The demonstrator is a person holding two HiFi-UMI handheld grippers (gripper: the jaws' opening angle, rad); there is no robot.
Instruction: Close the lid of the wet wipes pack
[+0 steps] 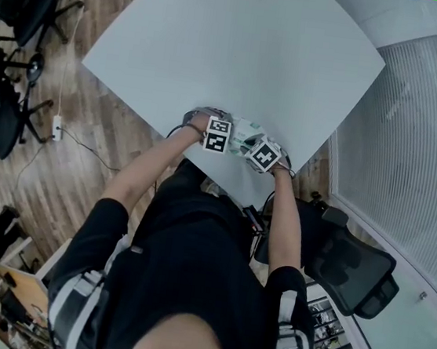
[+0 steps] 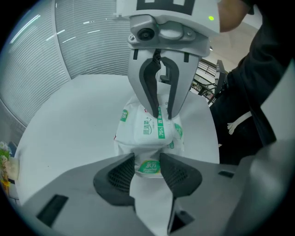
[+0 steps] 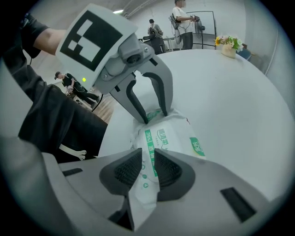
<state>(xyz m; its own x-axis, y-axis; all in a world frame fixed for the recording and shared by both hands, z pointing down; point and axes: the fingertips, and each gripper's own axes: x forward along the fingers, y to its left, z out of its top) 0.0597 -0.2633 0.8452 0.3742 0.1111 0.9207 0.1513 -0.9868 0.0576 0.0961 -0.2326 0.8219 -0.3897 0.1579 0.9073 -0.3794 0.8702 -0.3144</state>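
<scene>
In the head view we see a large white table (image 1: 242, 46) on a wooden floor (image 1: 102, 155). A person in a black shirt (image 1: 191, 269) stands at the near edge of this table. The white and green soft pack of wet wipes (image 1: 243, 137) lies on the table, close to that near edge. The left gripper (image 1: 217, 132) and the right gripper (image 1: 264, 153), each with a cube of square markers, are both over the same near edge, one at each end of the pack. A black office chair (image 1: 349, 269) stands beside the table, at the person's right.

In the left gripper view the left gripper (image 2: 148, 168) is clenched on one end of the pack (image 2: 147, 129). Its two dark pads (image 2: 120, 174) press on the part with the green oval logo. The pack rests flat on the table (image 2: 83, 120). At the other end of the pack the right gripper (image 2: 161, 115) comes down from above, and its two fingers stand close together on the green stripe.

In the right gripper view the right gripper (image 3: 148, 168) is grasping the pack (image 3: 170, 136). Its jaws are narrow, and the flat end of the pack fills the gap between the pads. The left gripper (image 3: 154, 116) holds the opposite end. On the far side of the table (image 3: 230, 92) stands a small bunch of yellow flowers (image 3: 228, 44).

We cannot make out the lid of the pack in any view.
</scene>
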